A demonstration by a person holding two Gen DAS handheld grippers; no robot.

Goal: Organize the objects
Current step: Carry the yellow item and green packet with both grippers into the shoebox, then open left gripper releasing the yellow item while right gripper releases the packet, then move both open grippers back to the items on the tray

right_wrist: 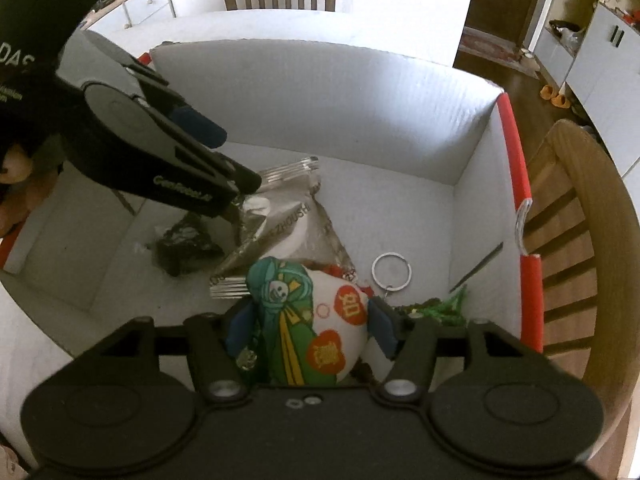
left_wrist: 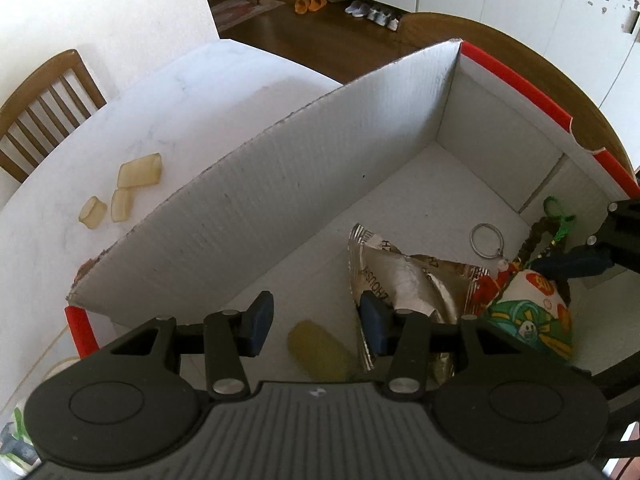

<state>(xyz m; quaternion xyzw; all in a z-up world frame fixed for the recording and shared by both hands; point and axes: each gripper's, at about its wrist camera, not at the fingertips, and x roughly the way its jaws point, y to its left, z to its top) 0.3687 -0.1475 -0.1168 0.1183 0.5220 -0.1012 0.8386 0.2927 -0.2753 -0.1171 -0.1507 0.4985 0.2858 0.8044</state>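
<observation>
A white cardboard box with red edge strips stands on a white table. Inside lie a silver foil packet, a metal key ring, a green cord and a white-and-green plush toy. My right gripper straddles the toy, its pads beside it without squeezing. My left gripper hangs open over the box floor, above a blurred yellow piece, its right pad at the packet's edge.
Several pale yellow pieces lie on the table left of the box. A dark crumpled thing sits on the box floor. Wooden chairs stand around the table. A hand holds the left gripper.
</observation>
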